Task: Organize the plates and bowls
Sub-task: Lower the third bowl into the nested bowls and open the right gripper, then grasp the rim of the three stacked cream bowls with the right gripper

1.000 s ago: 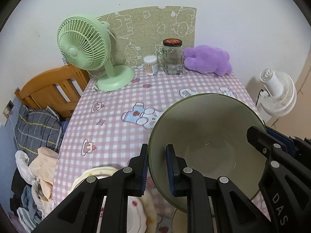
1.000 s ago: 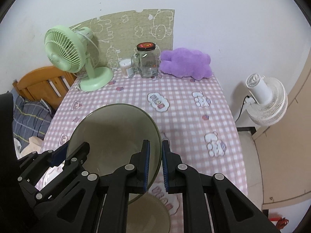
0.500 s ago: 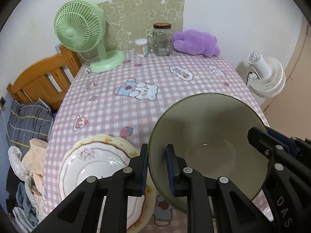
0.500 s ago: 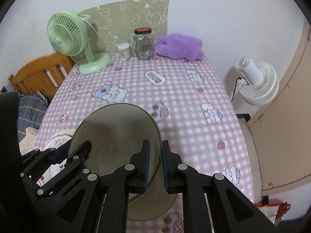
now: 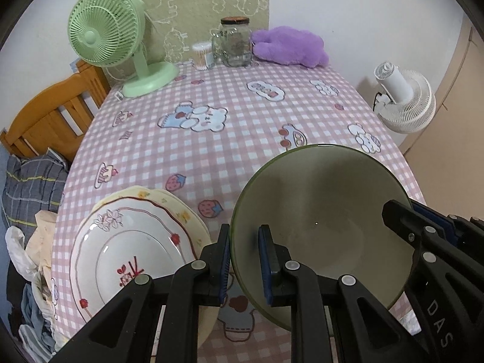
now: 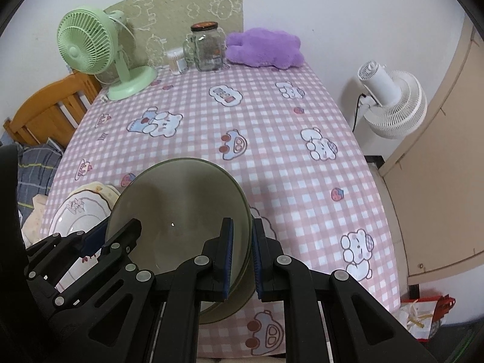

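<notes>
A large olive-green bowl (image 5: 326, 224) is held between both grippers above the near edge of the table. My left gripper (image 5: 243, 260) is shut on its left rim. My right gripper (image 6: 241, 257) is shut on its right rim; the bowl also shows in the right wrist view (image 6: 181, 208). A second green bowl or plate (image 6: 233, 305) lies under it, mostly hidden. To the left lie stacked plates: a white floral plate (image 5: 127, 260) on a yellow-rimmed plate (image 5: 181, 208), also in the right wrist view (image 6: 78, 211).
The table has a pink checked cloth (image 5: 230, 151). At the back stand a green fan (image 5: 109, 33), a glass jar (image 5: 234, 42), a cotton-swab box (image 5: 202, 56) and a purple plush (image 5: 287, 48). A white fan (image 6: 390, 103) stands right of the table, a wooden bed (image 5: 51, 115) left.
Both grippers have pulled back and up with the bowl; more of the table and the stacked plates at the left have come into view. Both grips are unchanged.
</notes>
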